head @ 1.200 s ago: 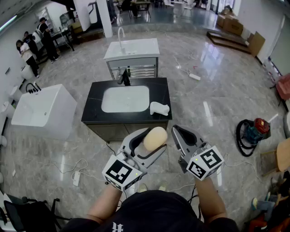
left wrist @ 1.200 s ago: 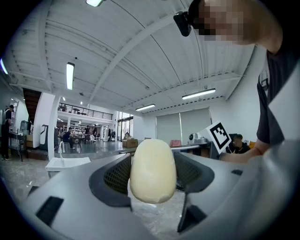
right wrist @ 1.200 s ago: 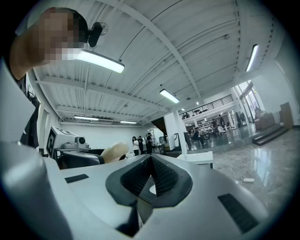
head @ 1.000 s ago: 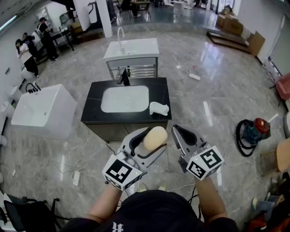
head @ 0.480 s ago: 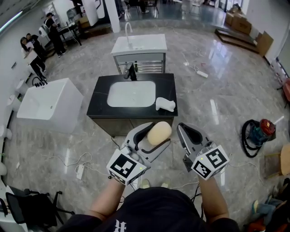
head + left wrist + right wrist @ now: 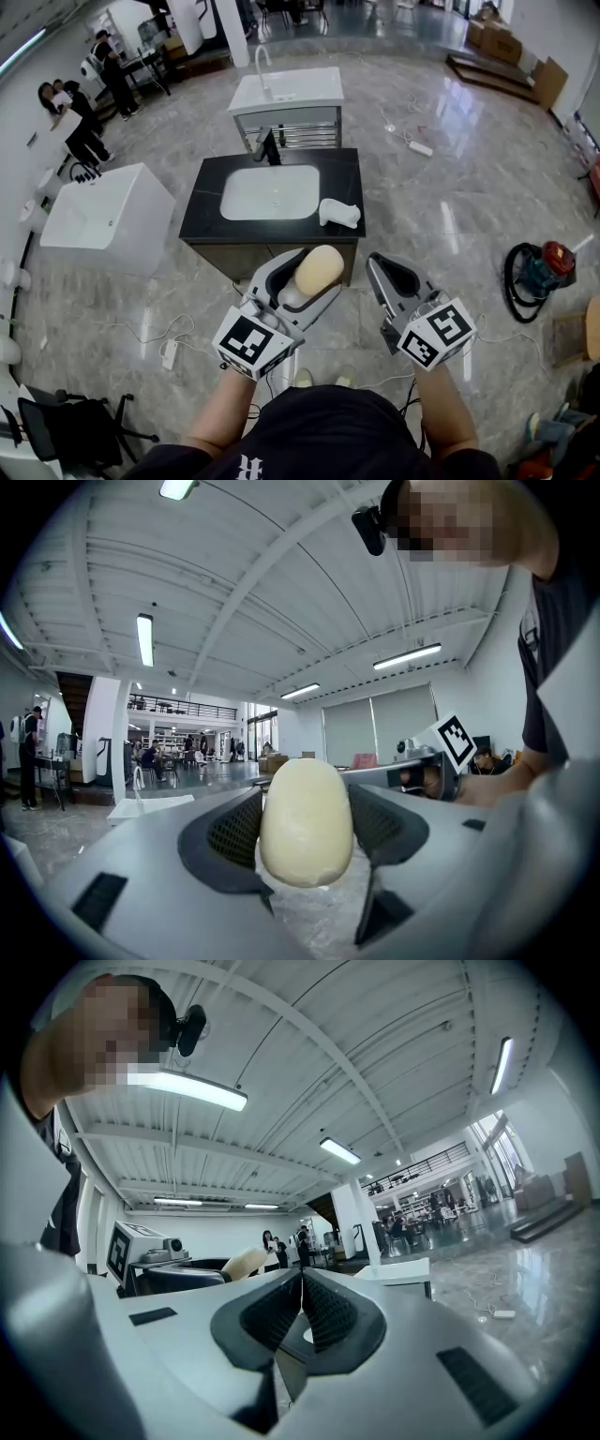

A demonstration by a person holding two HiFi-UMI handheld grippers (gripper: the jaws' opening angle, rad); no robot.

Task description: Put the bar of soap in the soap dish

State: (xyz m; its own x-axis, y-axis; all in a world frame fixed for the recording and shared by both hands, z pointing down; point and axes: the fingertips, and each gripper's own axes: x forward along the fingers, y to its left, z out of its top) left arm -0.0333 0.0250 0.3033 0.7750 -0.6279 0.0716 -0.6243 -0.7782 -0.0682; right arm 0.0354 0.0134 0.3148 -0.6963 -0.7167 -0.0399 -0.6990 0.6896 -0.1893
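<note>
My left gripper [image 6: 305, 277] is shut on a cream, egg-shaped bar of soap [image 6: 318, 267], held in the air in front of the black-topped vanity [image 6: 342, 183]. Up close in the left gripper view the soap [image 6: 306, 821] sits pinched between the dark pads. A white soap dish [image 6: 338, 214] rests on the vanity's right side, beside the white basin [image 6: 270, 192]. To the right of the soap, my right gripper [image 6: 394, 279] is shut and holds nothing; its pads [image 6: 323, 1312] meet in the right gripper view, where the soap [image 6: 244, 1262] shows at the left.
A black faucet [image 6: 265, 147] stands behind the basin. A white tub [image 6: 108, 217] sits at the left and a white sink unit [image 6: 286, 98] farther back. People [image 6: 80, 112] stand at the far left. A vacuum cleaner [image 6: 539, 267] and cables lie on the marble floor.
The vanity and dish have drifted slightly in the head view as the camera shifted. Both grippers hold their state, the left still carrying the soap, now a little higher.
</note>
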